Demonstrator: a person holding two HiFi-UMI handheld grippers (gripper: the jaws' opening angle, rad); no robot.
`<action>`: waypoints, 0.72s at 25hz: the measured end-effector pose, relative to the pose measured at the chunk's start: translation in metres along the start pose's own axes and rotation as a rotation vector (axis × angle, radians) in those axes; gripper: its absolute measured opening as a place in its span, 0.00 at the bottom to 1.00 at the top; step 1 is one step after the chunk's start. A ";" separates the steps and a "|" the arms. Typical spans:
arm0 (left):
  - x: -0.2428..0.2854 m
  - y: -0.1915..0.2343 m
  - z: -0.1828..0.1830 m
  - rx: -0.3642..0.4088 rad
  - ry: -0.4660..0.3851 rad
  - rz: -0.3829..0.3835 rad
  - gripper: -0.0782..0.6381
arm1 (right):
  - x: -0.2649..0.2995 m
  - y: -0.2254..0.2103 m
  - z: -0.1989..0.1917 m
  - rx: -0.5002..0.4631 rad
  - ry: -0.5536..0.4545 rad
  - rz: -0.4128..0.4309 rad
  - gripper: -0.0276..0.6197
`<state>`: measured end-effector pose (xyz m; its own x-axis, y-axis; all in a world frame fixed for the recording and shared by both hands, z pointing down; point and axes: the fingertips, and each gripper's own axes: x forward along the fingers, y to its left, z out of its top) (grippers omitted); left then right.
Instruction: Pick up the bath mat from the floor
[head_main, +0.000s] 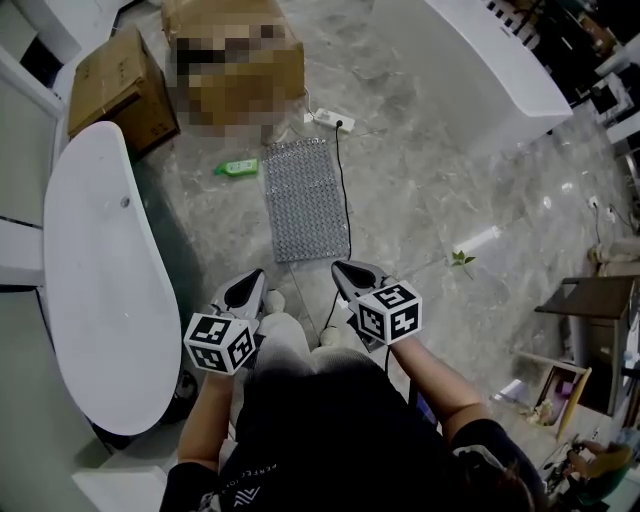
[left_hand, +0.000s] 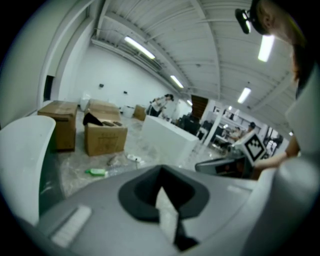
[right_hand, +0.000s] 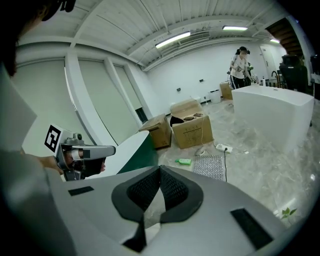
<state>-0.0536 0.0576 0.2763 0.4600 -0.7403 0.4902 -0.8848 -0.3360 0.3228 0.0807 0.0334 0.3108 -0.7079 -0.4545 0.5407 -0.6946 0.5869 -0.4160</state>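
One bath mat (head_main: 307, 200) lies flat on the floor (head_main: 420, 200), ahead of both grippers and apart from them. The left gripper (head_main: 246, 290) and right gripper (head_main: 352, 275) hover side by side, each with its two fingers pressed together on nothing. One green bottle (head_main: 237, 167) lies just beside the mat's far left corner, and one power strip (head_main: 330, 120) lies beyond it. Two cardboard boxes (head_main: 110, 90) and two white bathtubs (head_main: 100, 290) stand around.

Bath mat (head_main: 306, 200), grey, studded: is lying flat on the floor (head_main: 430, 200). Green bottle (head_main: 236, 168) is lying just beside its far-left corner. Left tool (head_main: 248, 288) and right tool (head_main: 352, 275) are hovering near its near edge.
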 end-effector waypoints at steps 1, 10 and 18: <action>0.003 0.007 0.003 0.006 0.007 -0.006 0.12 | 0.006 -0.001 0.004 0.005 -0.002 -0.006 0.04; 0.024 0.081 0.022 -0.007 0.048 -0.052 0.12 | 0.067 -0.003 0.026 0.031 0.016 -0.066 0.04; 0.056 0.113 -0.005 -0.030 0.165 -0.103 0.12 | 0.098 -0.016 0.025 -0.009 0.031 -0.068 0.04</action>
<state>-0.1276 -0.0186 0.3443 0.5560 -0.5964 0.5789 -0.8310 -0.3860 0.4006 0.0193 -0.0372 0.3522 -0.6546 -0.4724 0.5902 -0.7396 0.5617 -0.3708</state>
